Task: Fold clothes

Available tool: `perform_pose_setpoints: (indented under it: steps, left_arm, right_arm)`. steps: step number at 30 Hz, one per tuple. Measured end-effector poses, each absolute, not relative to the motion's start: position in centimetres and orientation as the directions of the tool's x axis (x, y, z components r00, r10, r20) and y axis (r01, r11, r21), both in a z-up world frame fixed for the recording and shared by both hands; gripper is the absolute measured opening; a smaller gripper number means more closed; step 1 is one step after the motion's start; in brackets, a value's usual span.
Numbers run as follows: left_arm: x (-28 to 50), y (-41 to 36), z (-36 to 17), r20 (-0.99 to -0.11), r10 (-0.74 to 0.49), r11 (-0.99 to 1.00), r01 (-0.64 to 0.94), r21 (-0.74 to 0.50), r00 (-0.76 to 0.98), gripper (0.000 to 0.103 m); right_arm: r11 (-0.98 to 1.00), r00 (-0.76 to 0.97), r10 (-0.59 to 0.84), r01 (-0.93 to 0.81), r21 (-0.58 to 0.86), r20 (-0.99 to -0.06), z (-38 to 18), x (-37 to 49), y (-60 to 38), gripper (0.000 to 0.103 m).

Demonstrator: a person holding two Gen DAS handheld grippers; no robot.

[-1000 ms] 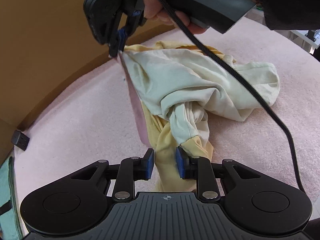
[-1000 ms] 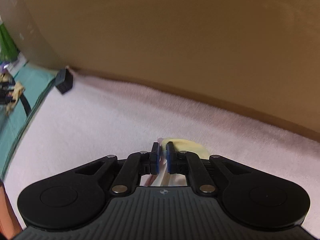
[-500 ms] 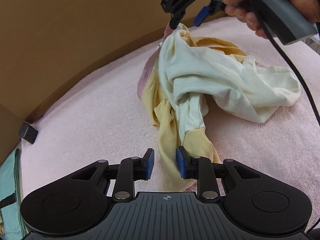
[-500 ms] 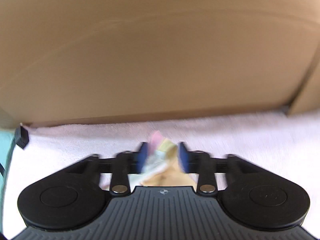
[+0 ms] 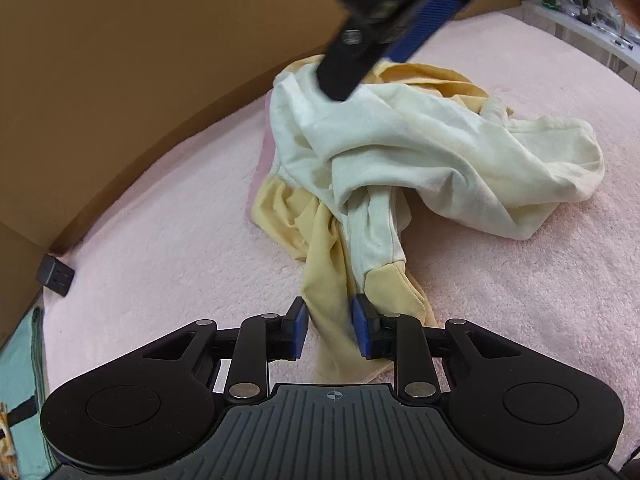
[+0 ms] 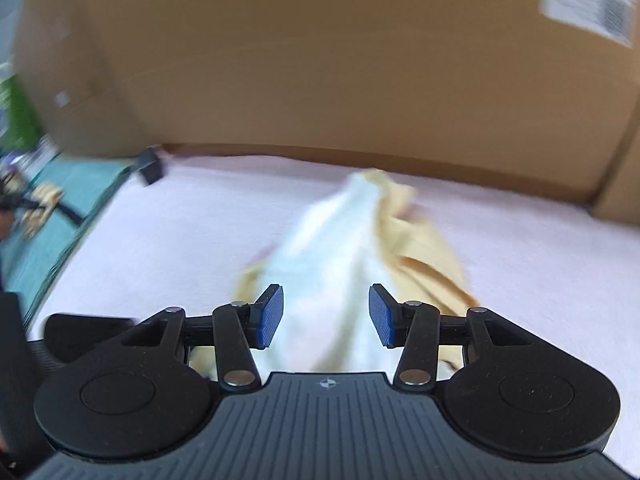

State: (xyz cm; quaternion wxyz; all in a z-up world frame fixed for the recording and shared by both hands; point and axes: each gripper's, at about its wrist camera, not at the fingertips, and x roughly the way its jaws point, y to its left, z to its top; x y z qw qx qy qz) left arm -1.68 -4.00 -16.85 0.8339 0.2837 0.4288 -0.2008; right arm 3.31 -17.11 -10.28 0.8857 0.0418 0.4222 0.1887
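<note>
Cream-and-yellow garment [image 5: 400, 148] lies crumpled on a pink fleecy worktop [image 5: 160, 248], with a bit of pink fabric at its left edge, close to the brown cardboard wall [image 5: 120, 60]. Left tongs [image 5: 331, 330] parted, blue pads either side of a yellow strip of the garment; the right pad looks to touch it, no clear pinch. Right tongs [image 6: 326, 316] spread wide, nothing between the pads, hovering over the cloth's far end; that view is blurred. Small black block [image 5: 55, 276] sits at the worktop's left corner beside the cardboard.
</note>
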Motion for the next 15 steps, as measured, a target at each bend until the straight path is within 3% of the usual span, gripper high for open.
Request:
perform_pose_setpoints:
  steps: [2,4,7,15]
  left_arm:
    - [-2.0,-4.0,-16.8,-0.821,-0.088,0.756,0.574,0.314,0.564,0.058]
    - [-2.2,-3.6,-16.5,-0.811,-0.095,0.764,0.565,0.312,0.578,0.084]
    - [-2.6,-2.9,-16.1,-0.809,-0.105,0.776,0.556,0.297,0.578,0.09]
    - [-2.3,-0.2,-15.3,-0.824,-0.113,0.832,0.506,0.227,0.555,0.096]
  right_arm:
    - [0.889,0.536,0.432,-0.387,0.243,-0.725,-9.7,4.1,-15.3,0.053]
    - [0.855,0.492,0.463,-0.466,0.225,-0.737,-9.7,5.4,-13.4,0.053]
    - [0.807,0.406,0.473,-0.557,0.199,-0.782,-11.0,6.8,-10.1,0.053]
    - [0.81,0.262,0.26,-0.584,0.062,-0.929,-15.5,9.0,-6.1,0.053]
